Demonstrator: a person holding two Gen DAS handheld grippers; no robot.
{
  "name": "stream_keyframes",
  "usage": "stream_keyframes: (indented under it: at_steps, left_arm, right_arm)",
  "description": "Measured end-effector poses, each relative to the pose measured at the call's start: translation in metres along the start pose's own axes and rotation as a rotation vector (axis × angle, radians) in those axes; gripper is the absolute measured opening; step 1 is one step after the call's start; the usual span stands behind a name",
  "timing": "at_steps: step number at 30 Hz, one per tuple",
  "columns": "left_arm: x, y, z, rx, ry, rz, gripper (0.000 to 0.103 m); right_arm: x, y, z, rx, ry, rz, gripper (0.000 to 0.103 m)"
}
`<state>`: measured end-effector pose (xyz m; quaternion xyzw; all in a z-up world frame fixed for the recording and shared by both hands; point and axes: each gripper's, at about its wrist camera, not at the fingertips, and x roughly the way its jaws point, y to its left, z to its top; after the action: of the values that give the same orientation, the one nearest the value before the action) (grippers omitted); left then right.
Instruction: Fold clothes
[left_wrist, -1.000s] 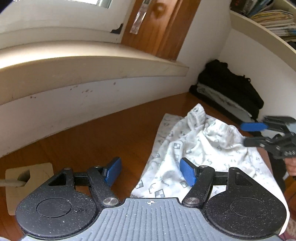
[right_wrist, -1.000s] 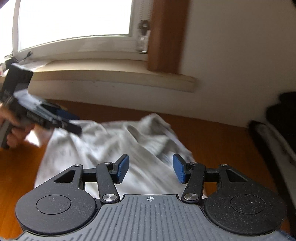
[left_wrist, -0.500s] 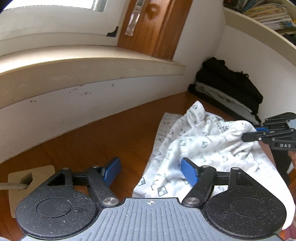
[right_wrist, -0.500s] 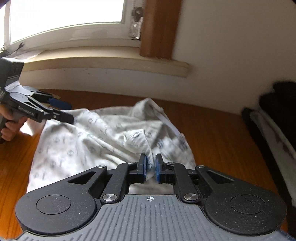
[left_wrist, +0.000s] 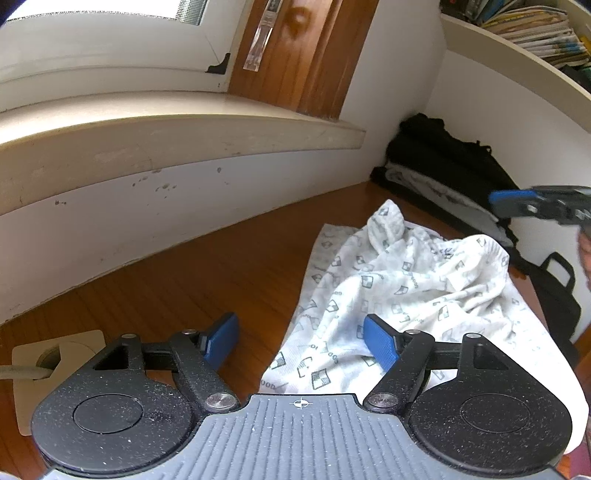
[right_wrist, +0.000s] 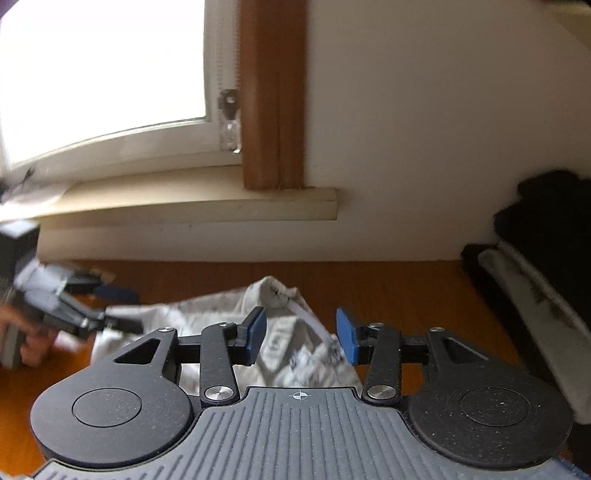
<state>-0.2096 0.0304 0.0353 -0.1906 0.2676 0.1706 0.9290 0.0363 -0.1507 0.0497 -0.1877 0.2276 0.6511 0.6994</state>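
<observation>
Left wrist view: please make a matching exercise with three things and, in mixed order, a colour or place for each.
Things:
1. patterned garment
2. dark clothes pile
3. left gripper pads

Descriptions:
A. blue
B. white with small square prints, crumpled on the wooden floor
C. black, in the corner against the wall

Pairs: 1-B, 2-C, 3-A

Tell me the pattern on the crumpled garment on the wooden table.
White crumpled garment printed with small dark square motifs and lettering; clearest in the left wrist view.
</observation>
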Motion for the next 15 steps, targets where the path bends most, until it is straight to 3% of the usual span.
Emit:
stream_keyframes:
  at_steps: [9, 11, 12, 15]
  left_arm:
    - [0.000, 0.001, 0.000, 0.006, 0.001, -0.004, 0.078]
    - [0.000, 0.001, 0.001, 0.005, 0.002, -0.005, 0.078]
    - [0.000, 0.001, 0.001, 0.004, 0.001, -0.006, 0.078]
    - [-0.001, 0.001, 0.001, 0.002, -0.005, -0.001, 0.078]
  right_arm:
    - [0.084, 0.009, -0.002, -0.005, 0.184, 0.069, 0.043]
    - [0.086, 0.013, 0.000, -0.025, 0.184, 0.077, 0.032]
    - [0.084, 0.016, 0.004, -0.034, 0.170, 0.088, 0.009]
    - [0.072, 0.023, 0.020, -0.065, 0.092, 0.102, 0.004]
